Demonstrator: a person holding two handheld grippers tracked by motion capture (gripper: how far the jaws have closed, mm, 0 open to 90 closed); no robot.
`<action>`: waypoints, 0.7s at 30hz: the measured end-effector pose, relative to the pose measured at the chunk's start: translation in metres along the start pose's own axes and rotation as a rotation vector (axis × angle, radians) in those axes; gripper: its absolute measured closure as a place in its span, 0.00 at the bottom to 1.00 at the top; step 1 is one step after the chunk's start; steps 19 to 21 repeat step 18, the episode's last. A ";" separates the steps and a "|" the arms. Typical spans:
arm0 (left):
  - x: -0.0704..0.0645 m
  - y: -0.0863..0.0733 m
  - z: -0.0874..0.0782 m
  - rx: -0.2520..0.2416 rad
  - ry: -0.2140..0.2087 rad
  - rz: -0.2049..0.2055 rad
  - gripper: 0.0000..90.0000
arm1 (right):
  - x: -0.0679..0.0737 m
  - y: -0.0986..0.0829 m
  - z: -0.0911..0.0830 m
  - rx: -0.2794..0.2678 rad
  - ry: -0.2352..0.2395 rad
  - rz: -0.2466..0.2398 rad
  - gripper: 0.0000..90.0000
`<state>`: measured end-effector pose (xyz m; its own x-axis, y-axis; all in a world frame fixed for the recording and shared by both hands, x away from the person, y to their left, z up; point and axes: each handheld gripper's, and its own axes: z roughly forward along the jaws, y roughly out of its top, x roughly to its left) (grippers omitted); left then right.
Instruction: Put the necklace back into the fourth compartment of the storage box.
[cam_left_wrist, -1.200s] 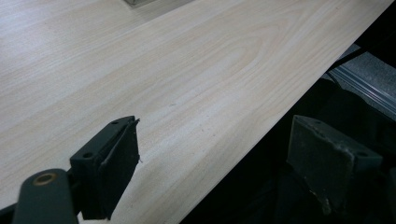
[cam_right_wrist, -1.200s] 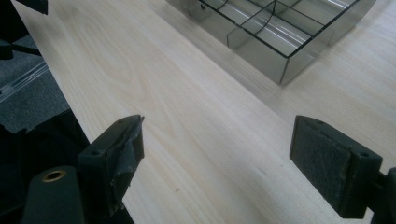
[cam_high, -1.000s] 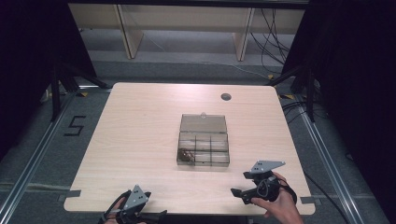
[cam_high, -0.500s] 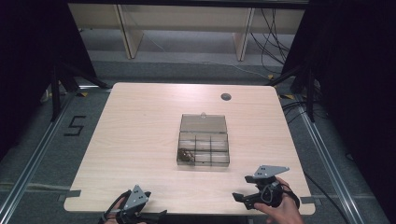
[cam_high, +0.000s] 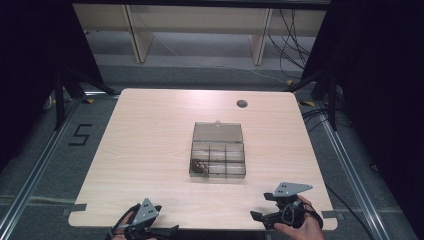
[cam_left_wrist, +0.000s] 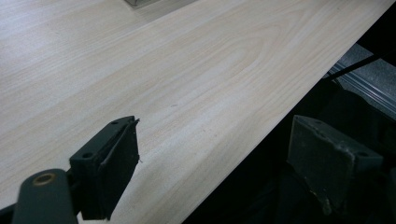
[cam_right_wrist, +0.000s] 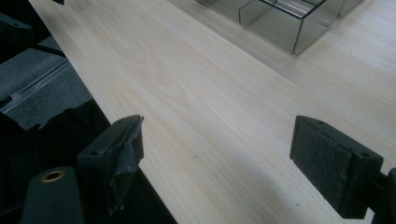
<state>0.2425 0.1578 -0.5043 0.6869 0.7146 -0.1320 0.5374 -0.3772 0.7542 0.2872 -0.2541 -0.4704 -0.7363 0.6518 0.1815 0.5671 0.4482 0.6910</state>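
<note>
- Smoky translucent plastic organiser box (cam_high: 218, 156) mid-surface, lid hinged open and lying flat on far side; near half split into small compartments.
- Dark small item (cam_high: 199, 166) in near-left compartment, too blurred to identify; other compartments look empty.
- Changed over the last second: right tongs (cam_high: 257, 217) pulled back from nearer the box toward the near edge, now low at the near-right corner. Left tongs (cam_high: 172, 230) unchanged at near-left edge.
- Box in same place, lid same pose.
- Reads as retreat or rest rather than approach; likely between steps or finished with the box. Judgement only.
- Right tongs: spread wide, nothing between; right gripper view has box corner (cam_right_wrist: 289, 23) well ahead, bare surface (cam_right_wrist: 210, 107) under the pads.
- Left tongs: also spread wide, empty; straddling the surface edge in left gripper view, one jaw over the wood (cam_left_wrist: 140, 84), the other past the edge over dark floor.
- Surface: pale wood-grain laminate, matte, rounded corners, small dark round grommet (cam_high: 242, 104) near far edge.
- Pads (cam_right_wrist: 327, 158): black, flat, rubbery, edges worn and frayed.
- Box walls thin, hard, glossy; likely slippery in a pinch, light enough to slide if nudged.
</note>
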 end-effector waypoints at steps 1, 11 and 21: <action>0.001 0.000 0.000 0.006 0.005 0.005 0.18 | 0.000 0.000 -0.001 0.001 0.005 0.001 0.20; 0.000 0.000 0.000 0.011 0.000 0.002 0.18 | 0.001 -0.006 -0.002 0.002 -0.002 0.010 0.20; 0.000 0.000 0.000 0.010 0.002 -0.003 0.18 | -0.001 -0.007 -0.003 -0.002 -0.010 0.001 0.20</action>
